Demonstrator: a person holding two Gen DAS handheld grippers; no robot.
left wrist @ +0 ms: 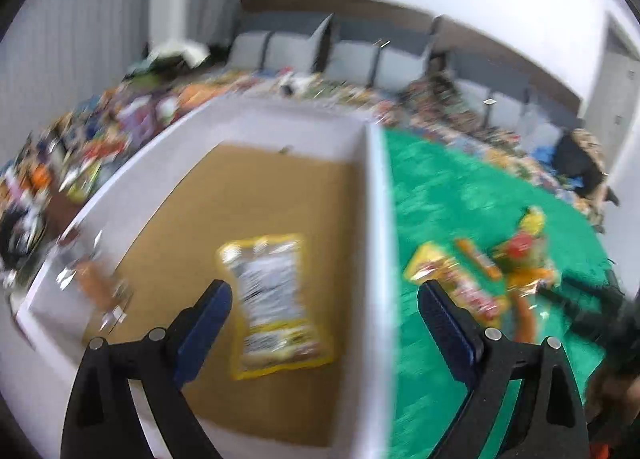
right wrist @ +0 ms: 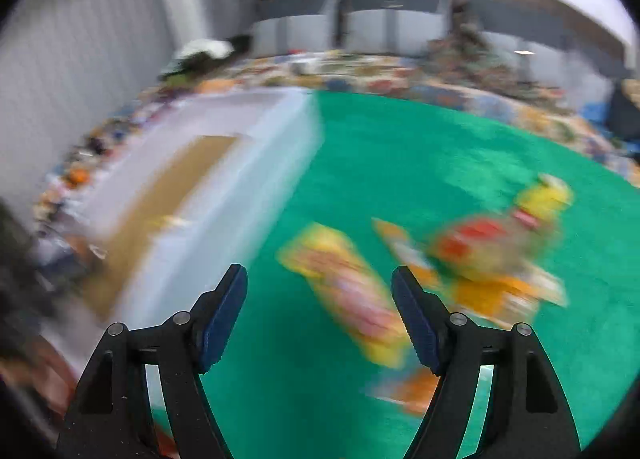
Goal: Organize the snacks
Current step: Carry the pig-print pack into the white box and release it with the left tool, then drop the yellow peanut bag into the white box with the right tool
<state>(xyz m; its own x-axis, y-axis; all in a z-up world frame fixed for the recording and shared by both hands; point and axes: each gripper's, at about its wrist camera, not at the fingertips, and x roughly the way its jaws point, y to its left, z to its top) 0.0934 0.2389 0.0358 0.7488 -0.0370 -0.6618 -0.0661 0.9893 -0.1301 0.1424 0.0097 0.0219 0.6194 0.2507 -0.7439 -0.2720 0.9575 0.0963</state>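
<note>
snacks partly sorted, both grippers empty
left gripper (left wrist: pixel 325 311) gapes above a yellow packet (left wrist: pixel 276 305) in the box (left wrist: pixel 374 219); right gripper (right wrist: pixel 320 307) spread above the long packet (right wrist: pixel 352 295), with loose snacks (right wrist: pixel 496 255) beyond its right finger still to go.

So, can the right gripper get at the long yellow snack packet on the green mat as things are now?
Probably yes. The right gripper is open and empty, and the long yellow packet lies flat on the green mat just ahead of its fingers, nothing covering it. The picture is blurred, though.
</note>
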